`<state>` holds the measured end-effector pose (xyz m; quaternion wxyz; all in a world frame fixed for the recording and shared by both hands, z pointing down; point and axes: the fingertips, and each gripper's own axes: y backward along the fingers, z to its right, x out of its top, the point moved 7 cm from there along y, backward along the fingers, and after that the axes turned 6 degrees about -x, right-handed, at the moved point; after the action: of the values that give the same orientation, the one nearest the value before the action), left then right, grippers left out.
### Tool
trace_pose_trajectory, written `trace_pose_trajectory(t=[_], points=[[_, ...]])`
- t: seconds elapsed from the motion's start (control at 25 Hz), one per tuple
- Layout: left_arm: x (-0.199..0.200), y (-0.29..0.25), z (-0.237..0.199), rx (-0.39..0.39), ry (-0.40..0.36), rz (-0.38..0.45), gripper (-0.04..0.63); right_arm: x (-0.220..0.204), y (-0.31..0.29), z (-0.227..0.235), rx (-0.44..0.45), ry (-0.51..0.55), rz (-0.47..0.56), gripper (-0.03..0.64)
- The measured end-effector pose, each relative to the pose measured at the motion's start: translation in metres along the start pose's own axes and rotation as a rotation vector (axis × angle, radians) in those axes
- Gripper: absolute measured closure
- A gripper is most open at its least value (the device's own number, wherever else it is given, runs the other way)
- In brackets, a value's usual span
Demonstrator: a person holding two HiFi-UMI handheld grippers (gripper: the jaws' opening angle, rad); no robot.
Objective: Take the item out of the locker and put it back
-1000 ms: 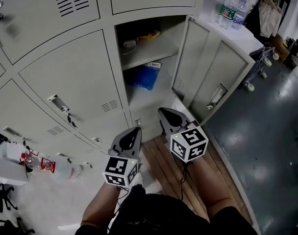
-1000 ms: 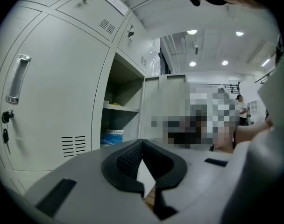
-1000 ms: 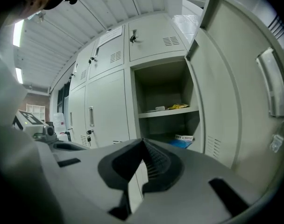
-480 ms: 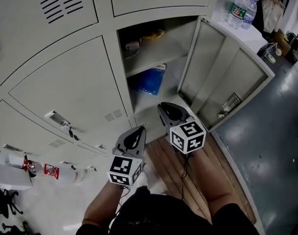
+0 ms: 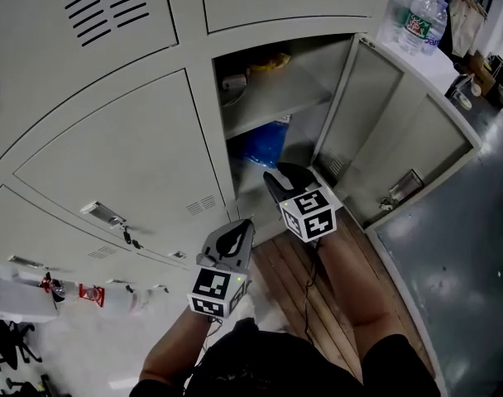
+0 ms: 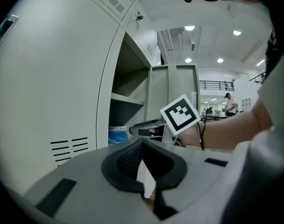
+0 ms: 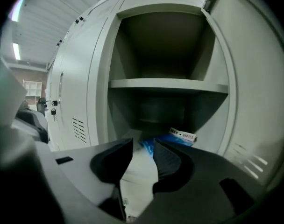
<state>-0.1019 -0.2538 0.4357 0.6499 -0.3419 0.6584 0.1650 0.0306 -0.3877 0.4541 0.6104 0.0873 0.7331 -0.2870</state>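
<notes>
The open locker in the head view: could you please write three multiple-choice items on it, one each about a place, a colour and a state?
1. Where does the plastic bag lie? A on the floor; B under the shelf, in the lower compartment; C on top of the lockers.
2. What colour is the plastic bag? A red; B green; C blue.
3. How is the locker door? A swung open to the right; B shut; C removed.
Answers: 1 B, it sits below the shelf board; 2 C, it shows bright blue; 3 A, its inner face is turned out and both compartments are exposed.
</notes>
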Motion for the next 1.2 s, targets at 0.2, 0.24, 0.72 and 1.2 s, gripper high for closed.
trace_pose_trajectory(t=[0.2,0.24,0.72,1.2], points=[[-0.005,-0.004,-0.005,-0.005,0.0,-0.016,0.592,-0.01,-0.03,0.007,-0.014,0.104,-0.058,0.462],[-0.006,-0.006,-0.006,-0.006,0.0,-0.018,0.592,-0.012,-0.036,0.009,-0.014,0.118,-0.068,0.456],[-0.015,-0.022,-0.015,-0.014,-0.003,-0.057,0.592,-0.026,-0.089,0.004,0.017,0.42,-0.216,0.41],[-0.024,-0.028,-0.019,-0.036,0.012,-0.076,0.592,-0.028,-0.117,0.011,0.023,0.428,-0.29,0.498]])
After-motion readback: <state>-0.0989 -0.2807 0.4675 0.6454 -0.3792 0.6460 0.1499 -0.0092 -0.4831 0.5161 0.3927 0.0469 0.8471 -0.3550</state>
